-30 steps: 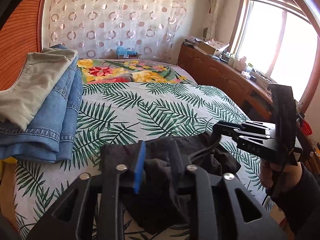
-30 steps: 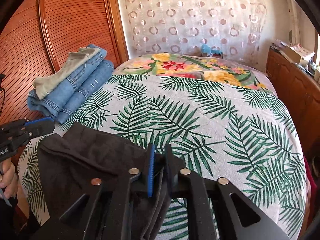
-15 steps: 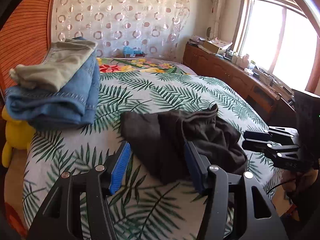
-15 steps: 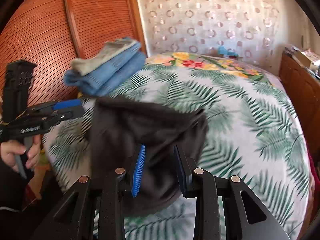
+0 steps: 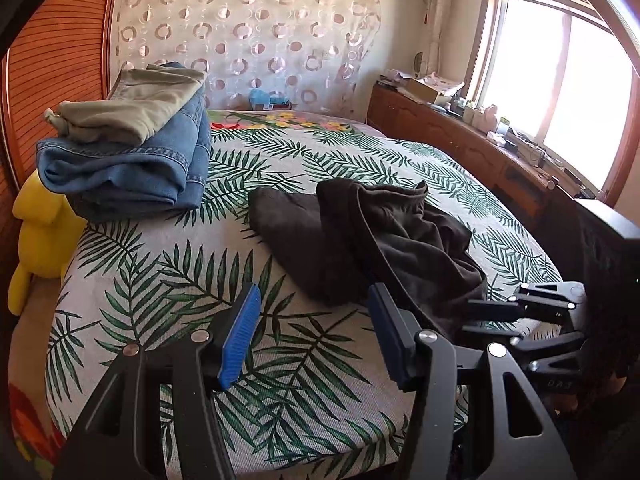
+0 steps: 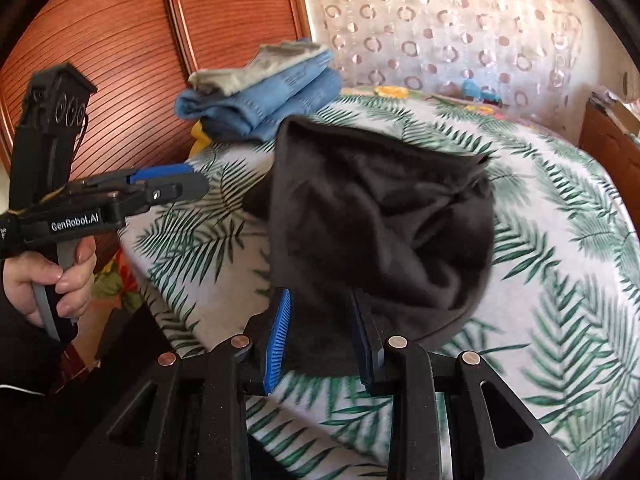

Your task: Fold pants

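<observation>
One pair of dark pants (image 5: 372, 236) lies crumpled on the palm-print bed (image 5: 224, 264), near its foot edge. Left gripper (image 5: 312, 332): jaws spread wide, holding nothing, short of the cloth. Right gripper (image 6: 320, 328): jaws parted, the pants hem lying between the pads, unclamped. One stack of two folded garments: blue jeans (image 5: 132, 168) under khaki pants (image 5: 132, 108).

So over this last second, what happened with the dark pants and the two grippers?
Both grippers let go. A second ago the left gripper and right gripper were each shut on the dark pants; now both stand open and have pulled back toward the near edge of the bed. The pants dropped into a rumpled heap. The folded stack of jeans stayed put.
</observation>
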Available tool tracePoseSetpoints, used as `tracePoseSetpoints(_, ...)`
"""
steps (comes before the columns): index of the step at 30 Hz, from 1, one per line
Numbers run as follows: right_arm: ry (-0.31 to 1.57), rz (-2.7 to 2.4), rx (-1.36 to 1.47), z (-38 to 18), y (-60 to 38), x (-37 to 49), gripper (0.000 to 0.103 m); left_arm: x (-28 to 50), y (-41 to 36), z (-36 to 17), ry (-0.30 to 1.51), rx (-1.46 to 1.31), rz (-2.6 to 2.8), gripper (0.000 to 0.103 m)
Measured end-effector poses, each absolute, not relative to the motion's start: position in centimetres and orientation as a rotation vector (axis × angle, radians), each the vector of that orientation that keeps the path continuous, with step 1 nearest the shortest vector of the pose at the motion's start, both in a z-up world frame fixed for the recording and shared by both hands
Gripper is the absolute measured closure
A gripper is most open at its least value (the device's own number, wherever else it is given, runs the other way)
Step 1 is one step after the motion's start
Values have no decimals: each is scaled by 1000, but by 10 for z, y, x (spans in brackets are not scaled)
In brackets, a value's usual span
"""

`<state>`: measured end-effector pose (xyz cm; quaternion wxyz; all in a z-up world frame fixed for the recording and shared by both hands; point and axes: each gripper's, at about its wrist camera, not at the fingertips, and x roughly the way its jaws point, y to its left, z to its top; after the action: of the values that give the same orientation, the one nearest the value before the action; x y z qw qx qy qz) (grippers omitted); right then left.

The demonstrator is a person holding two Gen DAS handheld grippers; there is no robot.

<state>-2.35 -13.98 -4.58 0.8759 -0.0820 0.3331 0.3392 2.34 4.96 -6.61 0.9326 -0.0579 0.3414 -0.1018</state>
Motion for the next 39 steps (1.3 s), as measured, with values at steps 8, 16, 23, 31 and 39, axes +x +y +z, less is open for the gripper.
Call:
tracePoseSetpoints(8,724,737,-207,-57,-130,-21,72,24,46,-67,699,-119,-212,46)
tracePoseSetpoints(16,696,752,-265,-51,-128,-18,96,32,45,-69,708,-115,-213,46)
tracePoseSetpoints(23,571,663,-289,-3,-147,11,97,48,42,-64,694,-112,-209,46)
tracePoseSetpoints(31,522,570,-317,28,-146,73,98,67,31,-62,694,-91,-225,46)
tracePoseSetpoints(39,589,534,-233,10,-140,125,97,78,25,-73,719,-88,-241,58)
